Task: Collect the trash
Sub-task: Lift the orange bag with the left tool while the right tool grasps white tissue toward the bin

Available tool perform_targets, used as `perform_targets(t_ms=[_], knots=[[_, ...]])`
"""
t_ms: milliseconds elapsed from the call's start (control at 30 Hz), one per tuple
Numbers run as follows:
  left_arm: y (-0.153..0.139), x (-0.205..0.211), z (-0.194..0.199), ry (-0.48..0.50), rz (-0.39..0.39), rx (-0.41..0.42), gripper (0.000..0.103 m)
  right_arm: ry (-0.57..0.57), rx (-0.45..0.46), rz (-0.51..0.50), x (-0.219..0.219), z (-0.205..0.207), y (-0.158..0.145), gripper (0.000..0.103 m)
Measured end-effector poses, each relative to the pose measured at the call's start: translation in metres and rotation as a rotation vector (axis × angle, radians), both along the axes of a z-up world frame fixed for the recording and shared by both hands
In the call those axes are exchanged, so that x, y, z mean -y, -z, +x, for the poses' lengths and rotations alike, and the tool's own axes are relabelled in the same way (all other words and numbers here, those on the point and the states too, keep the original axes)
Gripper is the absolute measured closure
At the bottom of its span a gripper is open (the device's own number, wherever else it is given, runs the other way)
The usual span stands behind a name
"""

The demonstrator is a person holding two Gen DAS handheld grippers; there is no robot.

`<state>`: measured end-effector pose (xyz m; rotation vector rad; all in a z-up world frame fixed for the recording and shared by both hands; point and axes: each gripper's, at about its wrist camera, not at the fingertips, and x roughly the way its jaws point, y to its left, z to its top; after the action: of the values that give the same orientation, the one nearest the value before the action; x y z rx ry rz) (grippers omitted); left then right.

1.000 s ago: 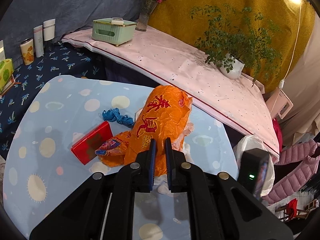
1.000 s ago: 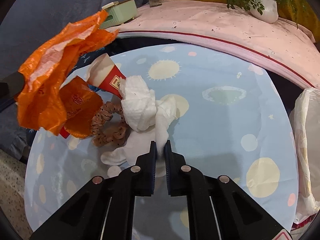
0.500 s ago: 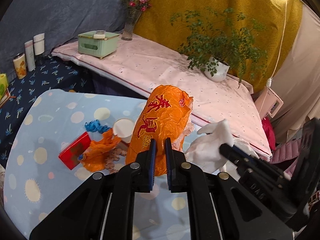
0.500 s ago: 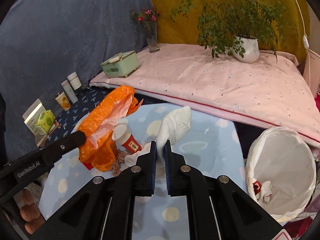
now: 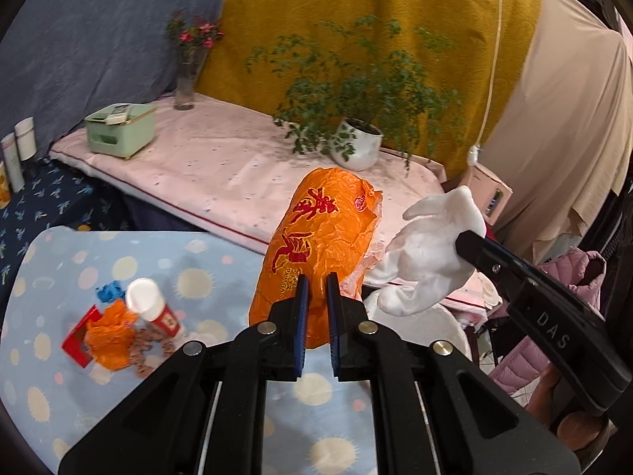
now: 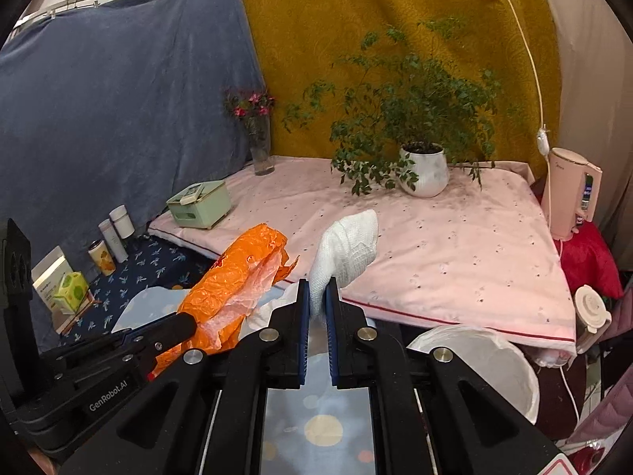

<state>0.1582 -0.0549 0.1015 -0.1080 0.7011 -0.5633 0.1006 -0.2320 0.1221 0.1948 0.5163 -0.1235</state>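
Left gripper clamped on orange bag, bag held up off the table, above its far-right part. Right gripper clamped on white tissue, also lifted; in the left view the tissue hangs just right of the bag, near it, contact unclear. Bin with white liner sits low beside the table's right edge, below and right of the tissue.

Left on the table near its left edge, in one clump: white cup with red label lying on its side, small orange scrap, red packet partly under the scrap, blue scrap behind, brown crumbs in front.

Behind the table, pink mat carries a potted plant, green box and flower vase.
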Motion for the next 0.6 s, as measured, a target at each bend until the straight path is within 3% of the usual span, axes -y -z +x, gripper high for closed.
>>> perform_targets(t_ms=[300,600], knots=[[0.000,0.069,-0.011,0.104,0.004,-0.004,0.094,0.105,-0.009,0.026,0.065,-0.021,0.003,0.095],[0.018,0.124,-0.015,0.186,0.027,-0.044,0.094,0.178,-0.053,0.046,0.109,-0.032,0.026,0.095]])
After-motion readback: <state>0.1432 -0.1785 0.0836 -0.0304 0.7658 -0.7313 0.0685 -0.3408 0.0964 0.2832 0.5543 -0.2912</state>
